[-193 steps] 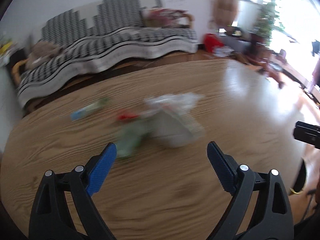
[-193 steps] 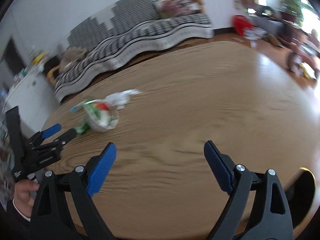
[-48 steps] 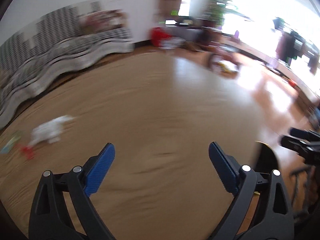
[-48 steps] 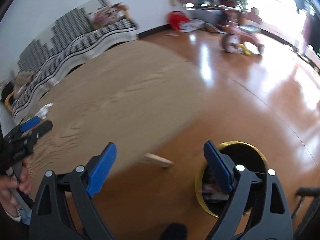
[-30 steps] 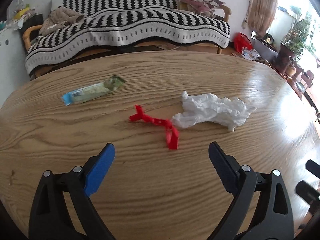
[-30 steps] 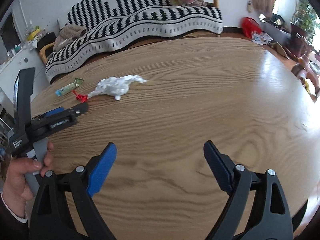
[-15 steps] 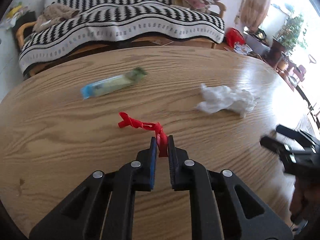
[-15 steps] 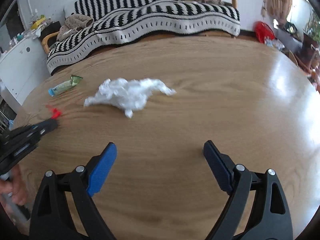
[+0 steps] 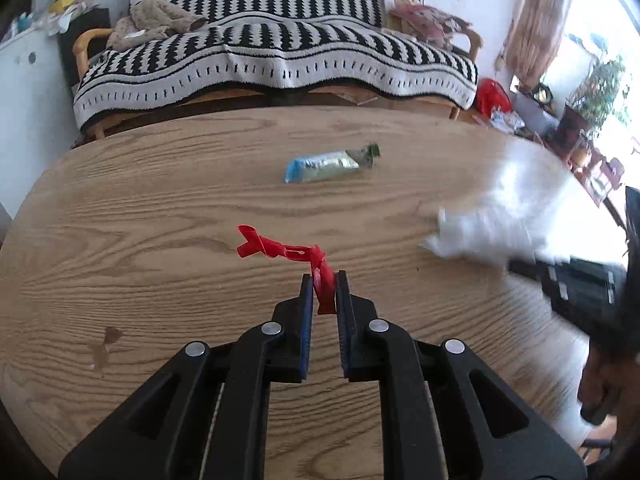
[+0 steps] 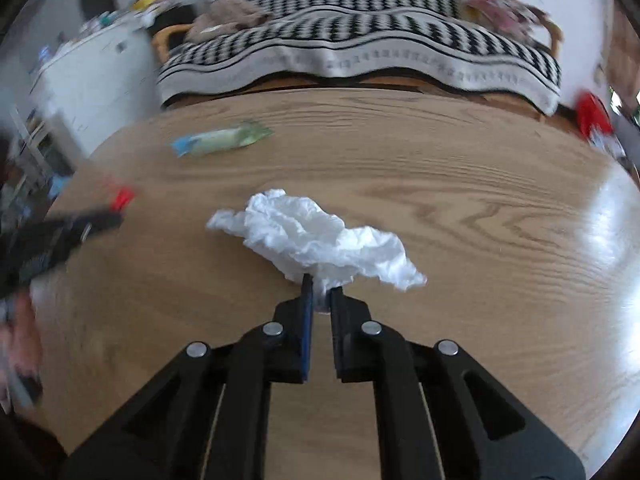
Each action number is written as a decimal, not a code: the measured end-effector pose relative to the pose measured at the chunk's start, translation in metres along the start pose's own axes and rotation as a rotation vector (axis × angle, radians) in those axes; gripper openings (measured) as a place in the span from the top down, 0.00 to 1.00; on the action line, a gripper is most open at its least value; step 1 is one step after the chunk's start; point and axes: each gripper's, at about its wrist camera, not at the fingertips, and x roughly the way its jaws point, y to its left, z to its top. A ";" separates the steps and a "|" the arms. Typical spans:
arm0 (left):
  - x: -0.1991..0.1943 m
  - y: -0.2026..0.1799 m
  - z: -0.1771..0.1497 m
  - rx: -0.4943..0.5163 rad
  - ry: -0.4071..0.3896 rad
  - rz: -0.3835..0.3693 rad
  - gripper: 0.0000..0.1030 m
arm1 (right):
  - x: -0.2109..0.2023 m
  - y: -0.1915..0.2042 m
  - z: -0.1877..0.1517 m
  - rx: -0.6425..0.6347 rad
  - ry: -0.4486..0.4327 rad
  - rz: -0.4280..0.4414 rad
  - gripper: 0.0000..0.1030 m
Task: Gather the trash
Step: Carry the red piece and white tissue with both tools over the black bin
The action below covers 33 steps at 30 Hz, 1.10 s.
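Note:
My left gripper [image 9: 323, 285] is shut on the near end of a twisted red wrapper [image 9: 280, 249] lying on the round wooden table [image 9: 160, 216]. My right gripper [image 10: 318, 289] is shut on the near edge of a crumpled white tissue [image 10: 316, 236]. The tissue shows blurred at the right in the left wrist view [image 9: 492, 220], with the right gripper [image 9: 576, 284] at it. A blue-green snack wrapper [image 9: 330, 162] lies farther back on the table; it also shows in the right wrist view [image 10: 220, 140]. The left gripper [image 10: 60, 236] and the red wrapper [image 10: 120, 197] show blurred at the left there.
A sofa with a black-and-white striped blanket [image 9: 276, 56] stands behind the table. A white cabinet [image 10: 88, 80] is at the left. A red bag [image 9: 492, 96] and clutter lie on the floor at the right. A small stain [image 9: 106, 344] marks the table at the near left.
My right gripper moved forward to the tissue and shut on its near edge. My left gripper stays shut on the red wrapper. The view shifted slightly left.

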 end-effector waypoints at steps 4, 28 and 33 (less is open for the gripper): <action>-0.014 -0.001 0.004 -0.010 -0.037 -0.032 0.90 | -0.029 -0.001 -0.016 0.023 -0.012 0.032 0.92; -0.058 -0.337 -0.064 0.445 -0.038 -0.417 0.90 | -0.303 -0.211 -0.237 0.491 -0.174 -0.429 0.92; -0.065 -0.421 -0.108 0.564 -0.007 -0.524 0.90 | -0.359 -0.254 -0.315 0.637 -0.178 -0.536 0.92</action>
